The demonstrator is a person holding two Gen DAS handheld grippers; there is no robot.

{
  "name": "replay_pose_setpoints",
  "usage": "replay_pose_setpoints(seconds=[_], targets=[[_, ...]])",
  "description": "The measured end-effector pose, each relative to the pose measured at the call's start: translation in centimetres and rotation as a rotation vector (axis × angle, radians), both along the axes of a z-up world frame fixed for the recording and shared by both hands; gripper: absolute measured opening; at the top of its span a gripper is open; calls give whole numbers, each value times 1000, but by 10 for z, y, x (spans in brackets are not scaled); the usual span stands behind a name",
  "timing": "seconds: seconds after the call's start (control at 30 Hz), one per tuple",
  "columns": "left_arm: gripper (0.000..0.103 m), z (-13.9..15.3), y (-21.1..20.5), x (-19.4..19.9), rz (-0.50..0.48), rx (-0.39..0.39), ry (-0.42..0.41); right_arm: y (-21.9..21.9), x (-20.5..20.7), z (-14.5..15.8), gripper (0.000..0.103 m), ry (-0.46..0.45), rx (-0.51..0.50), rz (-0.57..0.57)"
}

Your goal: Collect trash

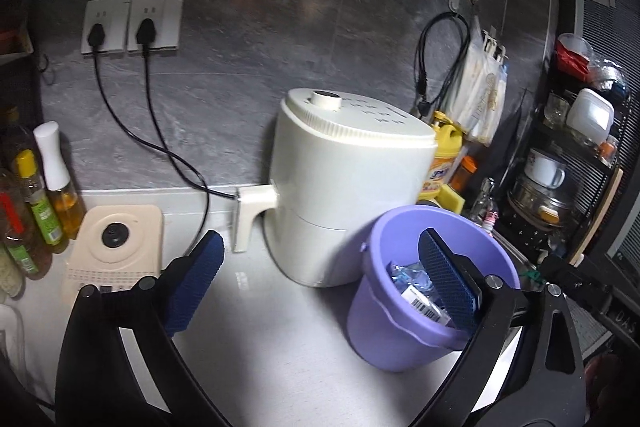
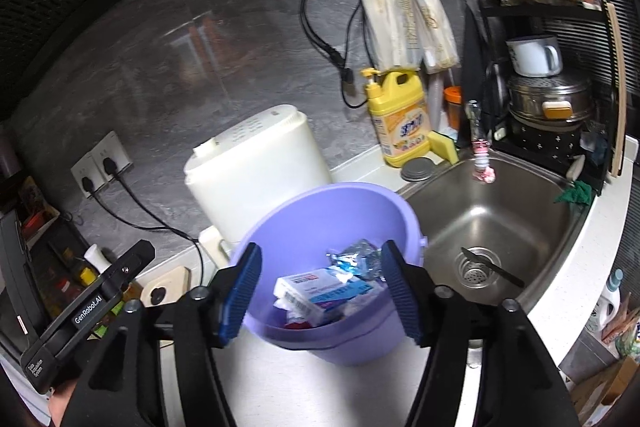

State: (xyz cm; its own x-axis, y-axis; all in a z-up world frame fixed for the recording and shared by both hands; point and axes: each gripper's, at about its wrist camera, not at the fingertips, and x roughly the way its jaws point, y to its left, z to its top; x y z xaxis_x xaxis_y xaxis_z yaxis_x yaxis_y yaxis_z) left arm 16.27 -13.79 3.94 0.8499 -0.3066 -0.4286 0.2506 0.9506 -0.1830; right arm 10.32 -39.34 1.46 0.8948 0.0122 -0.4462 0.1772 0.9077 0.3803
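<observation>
1. Standing spread wide, the jaws of the left gripper (image 1: 320, 281) hold nothing; its right blue pad sits over the rim of the purple bucket (image 1: 404, 311), the left pad hangs over bare desk (image 1: 256, 327).
2. The right gripper (image 2: 322, 293) also has its jaws spread, empty, framing the bucket's mouth from above without touching the rim.
3. Trash lies in the bottom of the bucket: a white and blue carton (image 2: 316, 293) with a barcode, and crumpled clear-blue wrapping (image 2: 354, 259) behind it.
4. The bucket stands on the desk just in front of a white air fryer (image 1: 344, 183), and just beside the steel sink (image 2: 492, 223) at the desk's right end.
5. A knife (image 2: 494, 269) lies across the sink's drain.
6. At the desk's back edge, by the sink, stand a yellow detergent bottle (image 2: 400, 119) and a yellow sponge (image 2: 444, 147).
7. Toward the desk's left edge sit a cream appliance (image 1: 116, 247) and several condiment bottles (image 1: 38, 211); two black plugs sit in the wall sockets (image 1: 132, 23) above.
</observation>
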Motion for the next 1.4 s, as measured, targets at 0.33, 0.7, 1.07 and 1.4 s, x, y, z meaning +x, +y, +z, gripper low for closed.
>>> replay_pose_setpoints(seconds=[0.33,0.7,1.07,1.4], targets=[[97,18,39,-22,85,41,-27,32,-12,27,94,-40,-34,57],[97,34,70,-51,156,61,-46,51,-25,39,95,-53,-47,132],[97,42,89,-81,221,72,-41,71,-37,43,95,-44,-46,206],[97,44,108,-103,260,99,-52,97,-40,40,95,-49,-62,270]])
